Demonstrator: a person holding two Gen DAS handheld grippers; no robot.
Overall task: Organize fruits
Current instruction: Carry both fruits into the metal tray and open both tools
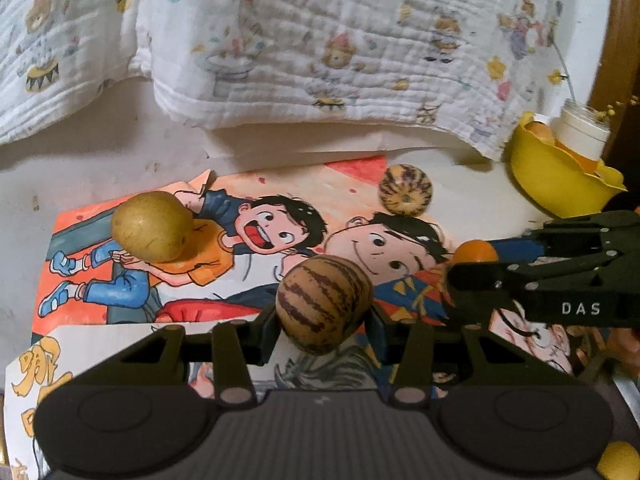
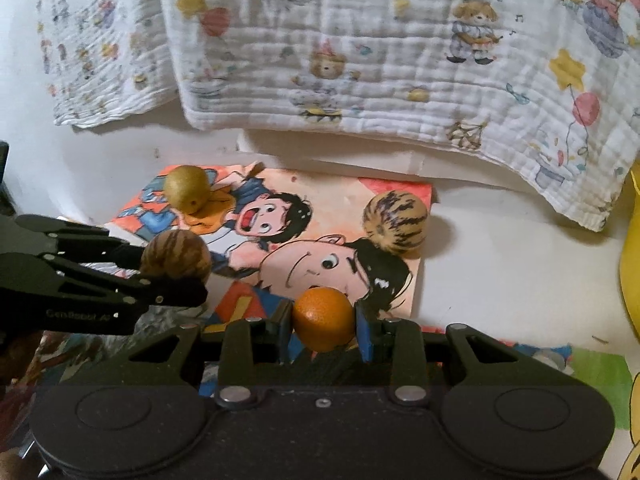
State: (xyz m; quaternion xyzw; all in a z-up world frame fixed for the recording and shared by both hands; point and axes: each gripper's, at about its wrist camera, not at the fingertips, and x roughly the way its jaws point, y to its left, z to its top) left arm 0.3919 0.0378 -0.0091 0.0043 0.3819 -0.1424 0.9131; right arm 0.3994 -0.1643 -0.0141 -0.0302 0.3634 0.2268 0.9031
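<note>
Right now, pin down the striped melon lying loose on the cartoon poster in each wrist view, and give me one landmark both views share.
Left wrist view: the loose striped melon lies upper right of centre, at the cartoon poster's far edge, near the yellow bowl.
Right wrist view: the same melon sits right of centre, on the poster's far right corner.
Shared landmark: the green-brown pear on the poster's left.

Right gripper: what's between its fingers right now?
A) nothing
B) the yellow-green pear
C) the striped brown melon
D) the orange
D: in the right wrist view the right gripper is closed on the orange, pads against both its sides; the striped brown melon sits in the left gripper instead.
</note>
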